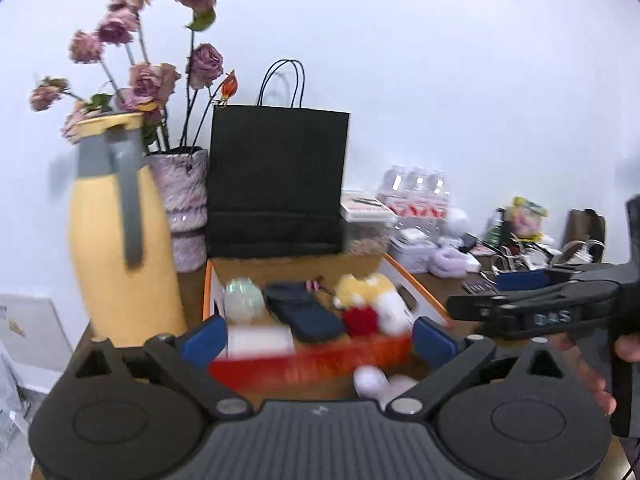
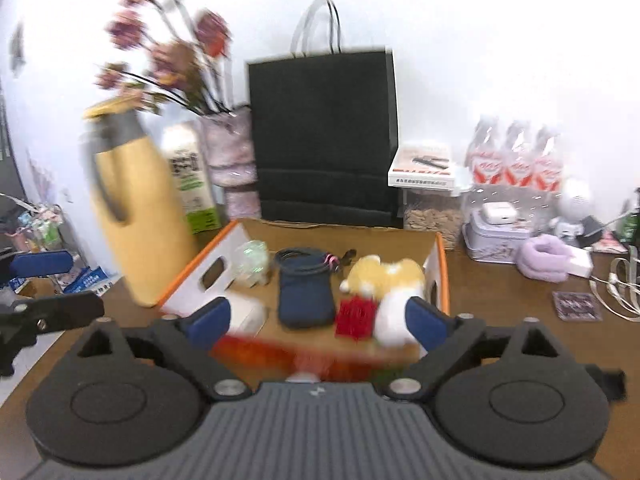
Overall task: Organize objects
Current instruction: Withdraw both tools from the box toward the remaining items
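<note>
Both grippers have their fingers spread wide and hold nothing. The left gripper (image 1: 316, 338) and the right gripper (image 2: 318, 322) hang just before the near edge of an open cardboard box (image 2: 208, 272) on the brown bench (image 2: 500, 300). Inside the box lie a navy pouch (image 2: 306, 296), a plush toy (image 2: 386, 280) with a red patch, a pale green ball (image 2: 252, 258) and a white block (image 1: 260, 338). Behind the box stand a yellow jug (image 1: 120, 248), a vase of dried roses (image 1: 186, 208) and a black paper bag (image 2: 324, 136). Farther right are water bottles (image 2: 516, 160).
</note>
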The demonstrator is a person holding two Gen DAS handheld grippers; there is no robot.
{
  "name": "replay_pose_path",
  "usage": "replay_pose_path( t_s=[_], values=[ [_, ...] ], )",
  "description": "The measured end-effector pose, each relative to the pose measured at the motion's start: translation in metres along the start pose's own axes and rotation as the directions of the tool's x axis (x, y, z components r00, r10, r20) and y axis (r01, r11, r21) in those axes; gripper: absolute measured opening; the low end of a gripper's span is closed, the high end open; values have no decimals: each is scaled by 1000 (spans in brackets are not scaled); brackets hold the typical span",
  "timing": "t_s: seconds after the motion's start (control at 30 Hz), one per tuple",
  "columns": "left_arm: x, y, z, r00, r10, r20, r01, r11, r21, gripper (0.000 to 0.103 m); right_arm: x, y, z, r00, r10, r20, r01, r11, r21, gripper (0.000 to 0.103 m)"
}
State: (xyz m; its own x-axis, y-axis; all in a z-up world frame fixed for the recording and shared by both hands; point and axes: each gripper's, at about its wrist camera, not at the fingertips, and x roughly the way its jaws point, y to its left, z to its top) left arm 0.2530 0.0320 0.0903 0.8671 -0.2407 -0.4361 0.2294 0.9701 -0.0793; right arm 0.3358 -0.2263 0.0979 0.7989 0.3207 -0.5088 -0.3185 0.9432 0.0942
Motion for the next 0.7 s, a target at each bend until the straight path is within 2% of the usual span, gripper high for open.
replay_pose_path(
  t_s=[0.07, 0.13, 0.2, 0.3, 0.4, 0.5, 0.6, 0.7],
  values=[
    [-26, -8, -34, 1000, 23, 17, -23, 1000, 1, 103, -38, 12, -32, 999, -25, 46, 27, 999, -42, 103],
    [-44, -19, -74, 998, 54, -14, -54, 998, 29, 103, -69, 26, -68, 995, -48, 83, 54, 996, -73, 103],
    [-57, -29, -110, 992, 102, -79, -99, 994, 49, 103, -93, 41, -106, 994, -76, 74, 82, 993, -86, 103],
    [-81, -31, -144, 986, 84, -142, -80, 996, 31, 102, -115, 64, -157, 994, -109, 28, 111, 989, -100, 103],
    [-105, -21, -159, 979, 106, -172, -107, 994, 6, 103, -131, 75, -199, 993, -88, -78, 82, 994, -78, 103],
    [-116, -12, -160, 975, 149, -165, -151, 989, 3, 103, -147, 82, -220, 988, -80, -133, 67, 993, -102, 103],
    [-109, -5, -156, 975, 153, -164, -159, 987, -26, 103, -154, 82, -222, 987, -104, -122, 90, 989, -118, 103],
    [-94, -7, -152, 979, 145, -144, -153, 987, -43, 103, -149, 76, -210, 990, -115, -80, 108, 991, -81, 103]
  ],
)
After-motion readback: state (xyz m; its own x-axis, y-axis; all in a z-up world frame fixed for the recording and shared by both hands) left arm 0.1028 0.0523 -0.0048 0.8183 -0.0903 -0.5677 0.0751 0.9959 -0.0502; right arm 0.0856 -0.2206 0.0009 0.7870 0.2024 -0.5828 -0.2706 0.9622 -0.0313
